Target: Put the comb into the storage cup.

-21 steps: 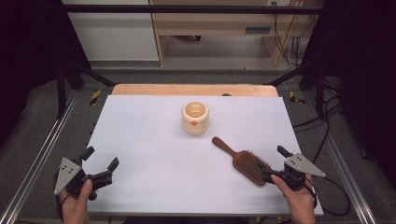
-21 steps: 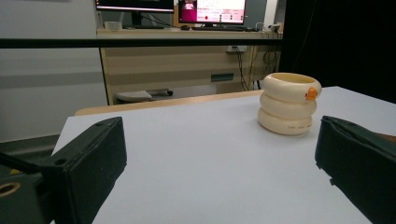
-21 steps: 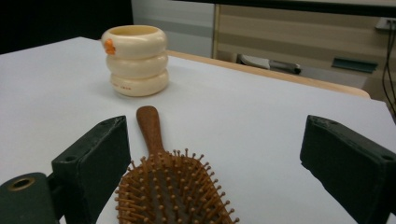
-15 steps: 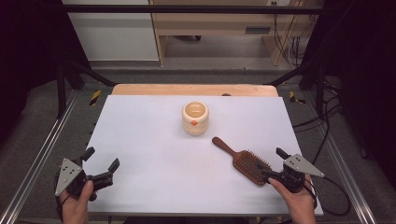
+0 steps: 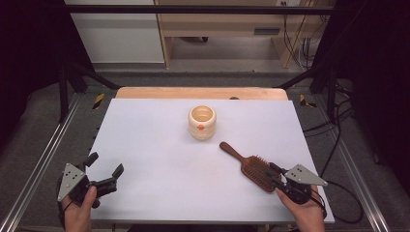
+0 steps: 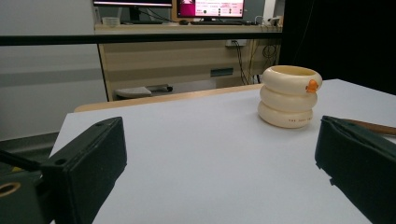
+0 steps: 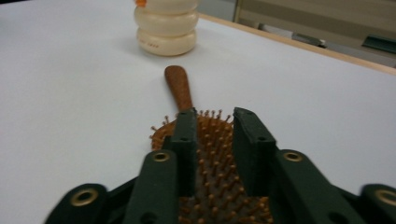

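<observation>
Hovering, right claw (image 7: 215, 135) seemingly over hairbrush (image 5: 251, 166).

I am counting one wooden hairbrush (image 5: 251, 167) lying on the white surface (image 5: 159, 145), and one cream holder (image 5: 201, 122) standing near it, made of three stacked rings with one small orange mark on its side. I am holding two hand-held grippers in all: one left hand-held gripper (image 5: 103, 170) and one right hand-held gripper (image 5: 273, 173), each showing two black jaws and one grey three-cornered plate on top. I am seeing two hands of mine coming in, one on each tool. There is one surface carrying both things
</observation>
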